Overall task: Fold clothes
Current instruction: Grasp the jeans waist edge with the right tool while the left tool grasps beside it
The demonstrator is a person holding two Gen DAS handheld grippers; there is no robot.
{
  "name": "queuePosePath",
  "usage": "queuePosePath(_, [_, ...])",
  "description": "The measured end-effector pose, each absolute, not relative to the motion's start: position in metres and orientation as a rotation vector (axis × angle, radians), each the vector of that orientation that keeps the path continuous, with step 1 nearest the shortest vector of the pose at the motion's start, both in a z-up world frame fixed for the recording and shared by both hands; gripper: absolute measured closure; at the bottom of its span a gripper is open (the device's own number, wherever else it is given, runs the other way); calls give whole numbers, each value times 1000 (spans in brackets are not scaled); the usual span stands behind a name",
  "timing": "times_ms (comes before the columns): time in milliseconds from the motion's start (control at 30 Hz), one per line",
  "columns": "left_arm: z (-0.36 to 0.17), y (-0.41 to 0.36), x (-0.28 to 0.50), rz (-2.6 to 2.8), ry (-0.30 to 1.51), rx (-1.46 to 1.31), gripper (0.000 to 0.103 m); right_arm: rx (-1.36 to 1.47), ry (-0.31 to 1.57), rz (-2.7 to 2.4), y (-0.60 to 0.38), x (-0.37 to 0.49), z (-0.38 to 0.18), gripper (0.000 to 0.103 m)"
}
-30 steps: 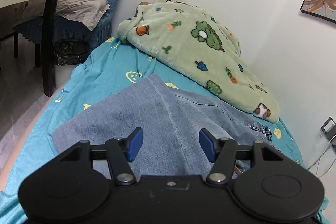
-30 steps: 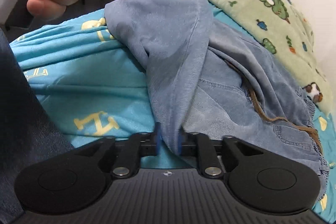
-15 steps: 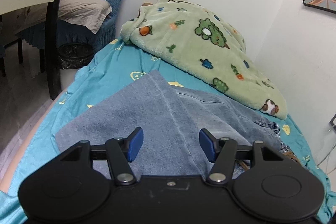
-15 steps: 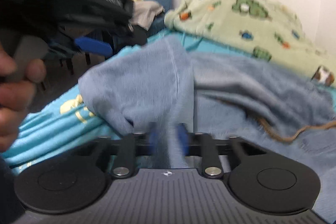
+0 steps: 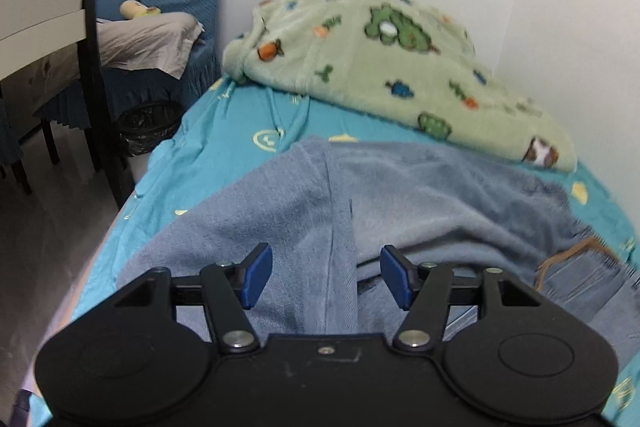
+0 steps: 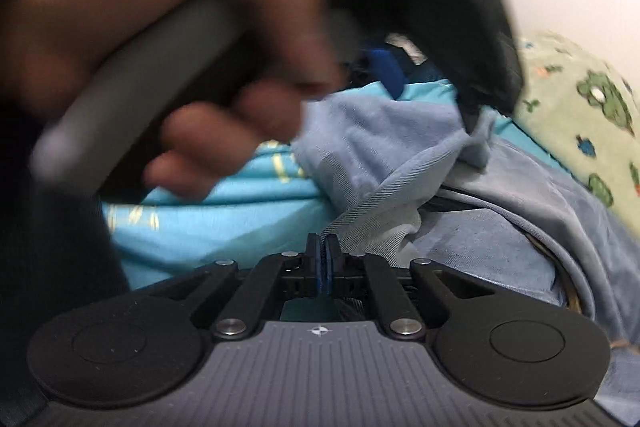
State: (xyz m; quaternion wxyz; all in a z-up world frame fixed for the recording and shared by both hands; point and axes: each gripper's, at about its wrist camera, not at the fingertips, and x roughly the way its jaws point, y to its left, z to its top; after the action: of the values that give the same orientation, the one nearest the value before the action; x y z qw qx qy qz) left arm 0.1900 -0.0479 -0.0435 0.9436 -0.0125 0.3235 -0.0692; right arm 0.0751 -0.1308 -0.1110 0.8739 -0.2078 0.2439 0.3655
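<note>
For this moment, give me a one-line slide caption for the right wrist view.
Right claw pinched shut on an edge of the blue jeans over the turquoise bedsheet.

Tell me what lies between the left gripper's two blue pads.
In the left wrist view, a raised fold of the blue denim jeans runs between the open left gripper's pads, touching neither.
</note>
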Motion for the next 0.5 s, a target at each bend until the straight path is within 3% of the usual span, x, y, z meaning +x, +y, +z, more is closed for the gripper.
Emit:
queuePosePath(233, [-56,-75,242,-81,659,133,48,-395,522,767,-129,77,-106,100])
queuePosePath(300, [-64,-84,260,-72,668,213,52,-392,528,767,-128,76,-107,100])
queuePosePath(400, [-76,-89,279,-47,680,291,71,-368,533,771,-128,79,-106,99])
queuePosePath(467, [-80,-88,281,-45,676,316,94,-335,530,773,-131,81,-104,99])
queuePosePath(500, [-79,-86,281,-47,673,311,99,-318,530,774,-132,82,-102,99])
